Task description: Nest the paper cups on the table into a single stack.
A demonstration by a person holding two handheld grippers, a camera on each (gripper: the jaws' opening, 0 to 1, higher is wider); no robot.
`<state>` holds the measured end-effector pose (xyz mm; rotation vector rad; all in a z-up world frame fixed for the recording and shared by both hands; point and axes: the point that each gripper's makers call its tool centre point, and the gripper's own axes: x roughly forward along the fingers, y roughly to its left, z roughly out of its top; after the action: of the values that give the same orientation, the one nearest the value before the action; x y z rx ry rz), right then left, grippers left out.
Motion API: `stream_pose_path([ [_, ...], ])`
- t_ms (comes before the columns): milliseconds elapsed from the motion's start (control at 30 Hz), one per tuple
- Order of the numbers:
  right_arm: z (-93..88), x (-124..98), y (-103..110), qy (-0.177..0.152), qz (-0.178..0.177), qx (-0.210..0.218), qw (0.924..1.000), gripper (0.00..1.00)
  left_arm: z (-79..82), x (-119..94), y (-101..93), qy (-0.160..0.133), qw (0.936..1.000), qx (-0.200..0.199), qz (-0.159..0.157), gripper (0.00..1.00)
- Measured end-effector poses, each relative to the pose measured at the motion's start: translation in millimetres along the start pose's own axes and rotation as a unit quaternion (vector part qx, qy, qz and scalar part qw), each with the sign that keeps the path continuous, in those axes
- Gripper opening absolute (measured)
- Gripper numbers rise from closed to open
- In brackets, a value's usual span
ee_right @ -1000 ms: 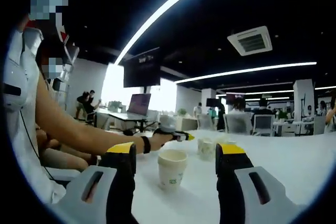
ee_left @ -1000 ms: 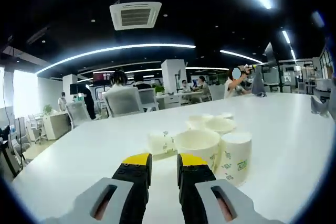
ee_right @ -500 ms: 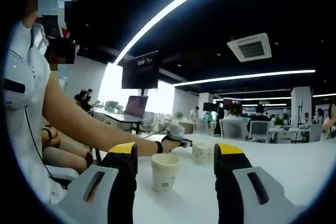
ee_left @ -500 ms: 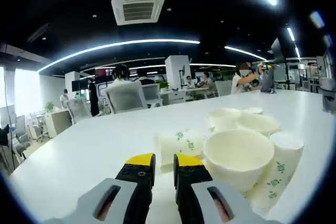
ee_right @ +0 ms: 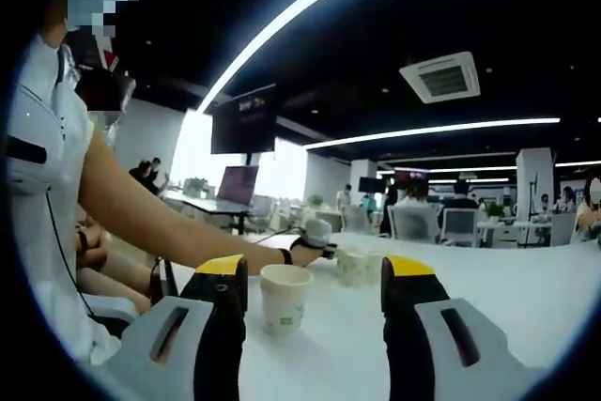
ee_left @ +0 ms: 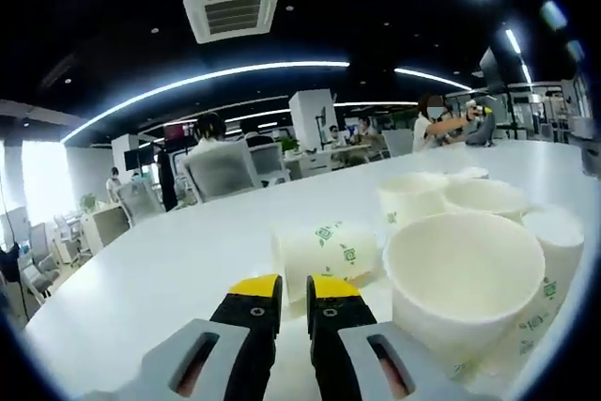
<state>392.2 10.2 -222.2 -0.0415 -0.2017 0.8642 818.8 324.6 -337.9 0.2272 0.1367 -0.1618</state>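
Observation:
In the left gripper view, my left gripper (ee_left: pixel 293 290) has its yellow-tipped jaws close together with only a thin gap, nothing between them. Just past them a white paper cup with green print (ee_left: pixel 324 249) lies on its side on the white table (ee_left: pixel 169 260). An upright cup (ee_left: pixel 463 274) stands close at the right, with several more cups (ee_left: pixel 488 199) behind it. In the right gripper view, my right gripper (ee_right: pixel 315 274) is open, and an upright paper cup (ee_right: pixel 283 296) stands between and beyond its jaws. Farther off, the left gripper (ee_right: pixel 317 235) reaches the cup cluster (ee_right: pixel 355 263).
A person's bare arm (ee_right: pixel 160 232) stretches across the right gripper view from the left, with their white-clothed torso at the edge. Office chairs (ee_left: pixel 221 168), desks and seated people lie beyond the table's far edge. The table runs bare to the left of the cups.
The left gripper has moved closer to the cups, which now loom larger, the sideways cup right ahead of the jaws. The right view has shifted slightly; its upright cup sits a little left.

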Motion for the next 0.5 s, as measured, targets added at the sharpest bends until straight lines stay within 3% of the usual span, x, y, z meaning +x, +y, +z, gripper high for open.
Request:
stream_pose_path([
  [133, -2.4, -0.3, -0.3, 0.002, 0.0, 0.001, 1.0, 0.6, -0.6, 4.1, 6.3, 0.003, 0.9999, -0.017, 0.003, 0.11],
  [267, -2.2, -2.5, -4.2, 0.0, -0.003, 0.002, 1.0, 0.58, -5.3, 5.7, 7.8, 0.004, 0.9998, -0.019, -0.004, 0.02],
  [500, -4.7, -1.8, -5.3, -0.001, -0.003, 0.007, 1.0, 0.58, -4.9, 3.8, 3.4, 0.005, 0.9999, 0.003, -0.01, 0.01],
])
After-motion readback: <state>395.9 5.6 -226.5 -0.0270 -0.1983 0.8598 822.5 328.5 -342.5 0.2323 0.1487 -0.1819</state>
